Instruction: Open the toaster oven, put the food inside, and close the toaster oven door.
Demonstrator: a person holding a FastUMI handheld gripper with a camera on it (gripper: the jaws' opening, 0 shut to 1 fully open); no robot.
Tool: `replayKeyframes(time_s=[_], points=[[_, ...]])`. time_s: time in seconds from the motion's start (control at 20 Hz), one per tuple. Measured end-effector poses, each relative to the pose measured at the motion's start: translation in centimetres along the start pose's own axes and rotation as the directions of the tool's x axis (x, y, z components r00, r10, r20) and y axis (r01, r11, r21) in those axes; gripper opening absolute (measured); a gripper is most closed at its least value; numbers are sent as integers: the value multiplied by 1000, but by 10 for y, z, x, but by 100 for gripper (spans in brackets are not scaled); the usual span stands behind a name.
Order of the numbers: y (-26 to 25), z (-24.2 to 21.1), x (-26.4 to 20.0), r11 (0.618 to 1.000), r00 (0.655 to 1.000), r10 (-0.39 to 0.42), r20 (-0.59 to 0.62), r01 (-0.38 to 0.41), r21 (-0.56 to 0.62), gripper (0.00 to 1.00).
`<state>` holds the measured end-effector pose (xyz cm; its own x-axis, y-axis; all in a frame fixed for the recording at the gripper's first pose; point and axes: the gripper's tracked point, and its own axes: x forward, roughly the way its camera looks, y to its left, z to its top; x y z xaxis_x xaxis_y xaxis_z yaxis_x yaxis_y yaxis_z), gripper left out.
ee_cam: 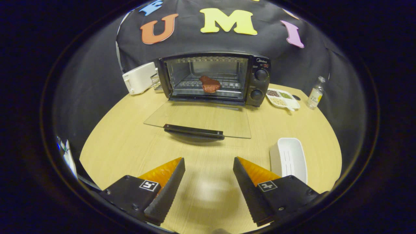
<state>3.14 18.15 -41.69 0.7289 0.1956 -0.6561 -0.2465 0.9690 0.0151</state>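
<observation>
A black toaster oven (258, 81) stands at the far side of the wooden table (123, 143). Its glass door (201, 118) lies folded down flat toward me, with the dark handle (194, 131) at its near edge. A reddish-brown piece of meat (210, 84) rests on the wire rack inside the oven. My gripper (209, 163) is open over the table, well short of the door handle, with nothing between its fingers.
A white oblong dish (290, 159) sits just ahead of the right finger. Beside the oven's right side lie a white divided plate (282, 98) of grains and a small clear bottle (315, 93). A white appliance (139, 78) stands left of the oven.
</observation>
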Motion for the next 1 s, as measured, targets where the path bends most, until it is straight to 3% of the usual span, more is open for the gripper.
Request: replayKeyframes(time_s=[0.55,1.0], points=[[21,7,74,999,998,-9,-64,6,-39,96],[26,45,74,1000,999,-1,-36,0,-24,96]])
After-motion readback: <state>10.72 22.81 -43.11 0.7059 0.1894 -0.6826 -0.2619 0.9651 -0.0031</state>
